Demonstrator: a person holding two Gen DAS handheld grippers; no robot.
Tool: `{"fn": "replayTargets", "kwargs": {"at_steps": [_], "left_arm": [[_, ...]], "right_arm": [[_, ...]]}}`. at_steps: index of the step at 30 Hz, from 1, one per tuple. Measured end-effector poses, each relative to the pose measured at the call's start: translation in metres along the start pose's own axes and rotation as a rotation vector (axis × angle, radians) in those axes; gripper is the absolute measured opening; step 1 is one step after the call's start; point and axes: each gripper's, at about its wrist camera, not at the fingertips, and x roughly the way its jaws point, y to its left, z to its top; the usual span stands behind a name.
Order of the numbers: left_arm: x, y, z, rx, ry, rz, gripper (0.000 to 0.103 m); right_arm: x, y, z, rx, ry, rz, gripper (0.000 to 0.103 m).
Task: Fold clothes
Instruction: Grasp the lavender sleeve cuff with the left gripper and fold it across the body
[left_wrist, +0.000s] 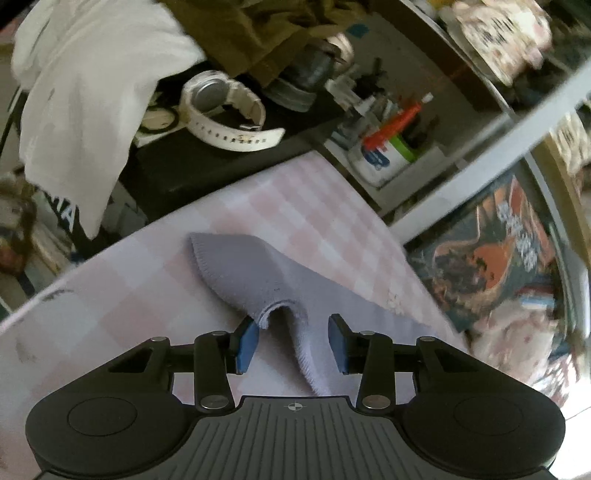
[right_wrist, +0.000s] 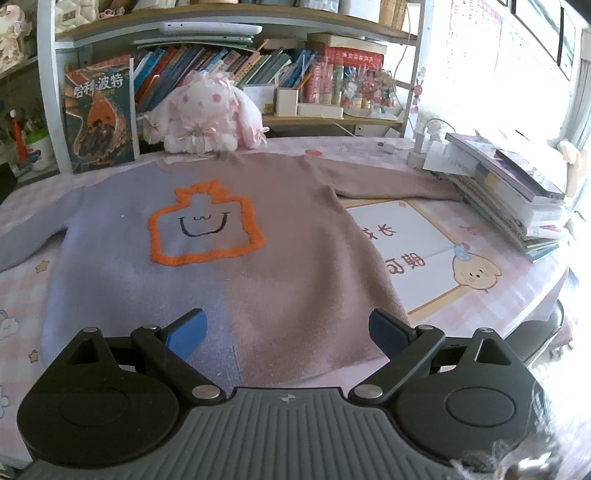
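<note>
A sweater (right_wrist: 207, 236), lavender on the left half and dusty pink on the right, lies flat, face up, on a pink checked tablecloth (right_wrist: 480, 314). An orange outline with a smiling face is on its chest. Its lavender sleeve end (left_wrist: 255, 273) shows in the left wrist view, with a raised fold between the fingers of my left gripper (left_wrist: 293, 343). That gripper is open around the fold, the left pad touching the cloth. My right gripper (right_wrist: 288, 332) is open and empty, just above the sweater's bottom hem.
A plush rabbit (right_wrist: 207, 114), a standing book (right_wrist: 99, 114) and shelves of books stand behind the sweater. A stack of books (right_wrist: 513, 199) is on the right. A white watch (left_wrist: 221, 110), a white garment (left_wrist: 81, 99) and a pen cup (left_wrist: 384, 155) are beyond the table's left edge.
</note>
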Motion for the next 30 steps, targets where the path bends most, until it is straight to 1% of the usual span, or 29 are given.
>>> {"fn": "replayTargets", "kwargs": {"at_steps": [3, 5, 6, 8, 10, 12, 13, 14, 16, 17, 21, 25, 30], "left_arm": [[0.005, 0.0, -0.001, -0.049, 0.006, -0.02, 0.039], [0.008, -0.005, -0.005, -0.06, 0.029, -0.034, 0.039], [0.009, -0.008, -0.006, -0.046, 0.022, -0.025, 0.039], [0.01, -0.008, -0.005, -0.053, 0.006, -0.017, 0.039], [0.008, -0.002, 0.001, -0.105, -0.02, 0.001, 0.035], [0.007, 0.006, 0.007, -0.152, -0.041, 0.015, 0.027], [0.007, 0.01, 0.009, -0.164, -0.04, 0.019, 0.021], [0.007, 0.012, 0.009, -0.16, -0.037, 0.023, 0.013], [0.008, 0.016, 0.011, -0.154, -0.031, 0.032, 0.006], [0.008, 0.017, 0.01, -0.147, -0.032, 0.029, 0.005], [0.009, 0.019, 0.011, -0.13, -0.031, 0.019, 0.004], [0.007, 0.013, 0.01, -0.1, -0.031, 0.035, 0.003], [-0.008, -0.009, 0.005, -0.003, -0.075, 0.002, 0.003]], "right_arm": [[0.001, -0.003, 0.0, 0.019, 0.002, -0.007, 0.095], [0.002, -0.004, 0.001, 0.031, 0.003, -0.009, 0.095], [0.003, -0.005, 0.001, 0.037, 0.003, -0.01, 0.095], [0.003, -0.005, 0.001, 0.038, 0.001, -0.01, 0.095], [0.003, -0.005, 0.0, 0.034, -0.002, -0.01, 0.095], [0.003, -0.006, -0.001, 0.038, -0.002, -0.014, 0.095], [0.003, -0.008, -0.001, 0.041, -0.001, -0.016, 0.095], [0.004, -0.009, -0.001, 0.048, 0.003, -0.018, 0.095], [0.006, -0.011, -0.001, 0.06, 0.01, -0.024, 0.095], [0.007, -0.011, 0.0, 0.062, 0.011, -0.025, 0.095], [0.011, -0.009, 0.001, 0.047, 0.016, -0.012, 0.095], [0.015, -0.005, 0.002, 0.016, 0.022, 0.014, 0.095], [0.022, -0.008, 0.004, -0.01, 0.025, 0.046, 0.095]]}}
